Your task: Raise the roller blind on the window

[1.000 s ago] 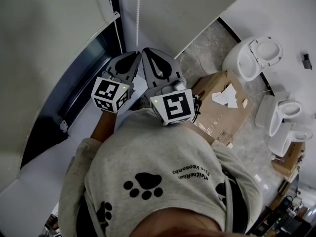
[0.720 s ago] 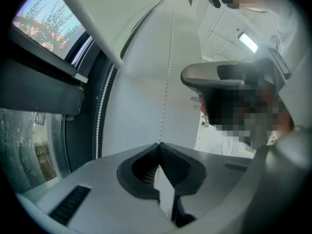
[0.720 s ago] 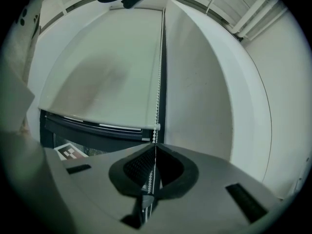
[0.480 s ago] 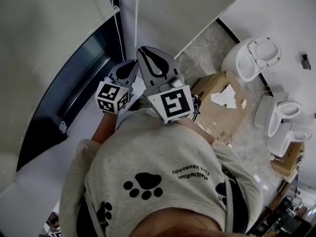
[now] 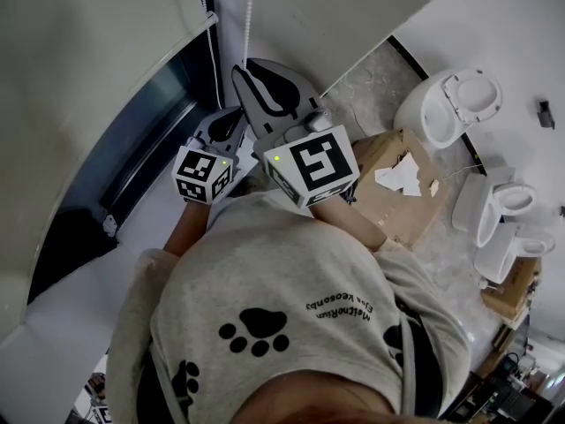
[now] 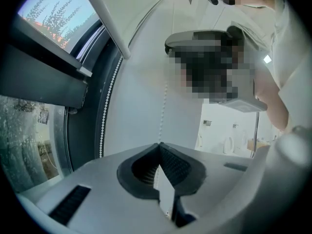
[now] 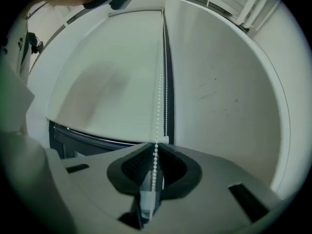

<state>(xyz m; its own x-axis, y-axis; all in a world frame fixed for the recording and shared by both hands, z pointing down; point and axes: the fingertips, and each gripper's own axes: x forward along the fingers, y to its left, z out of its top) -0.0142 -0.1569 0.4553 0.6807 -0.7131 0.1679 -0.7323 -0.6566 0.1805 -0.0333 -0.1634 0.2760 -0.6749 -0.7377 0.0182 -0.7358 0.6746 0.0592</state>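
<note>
Roller blind [image 5: 88,51] partly covers window [image 5: 150,140]; left gripper [image 6: 158,144], right gripper [image 7: 156,144] clamp bead chain [image 7: 158,82]; toilets [image 5: 446,104], box [image 5: 388,197] on floor [image 5: 371,78].

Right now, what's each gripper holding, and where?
Left gripper: shut on a hanging strand of the chain. Right gripper: chain runs between its jaws; clamped or not, can't tell.

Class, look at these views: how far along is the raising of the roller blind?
Done: the roller blind is partly up, with a strip of window glass bared beneath it. In hand: the left gripper and right gripper each grip the bead chain. Left: the blind covers much of the window, so much pulling remains.
</note>
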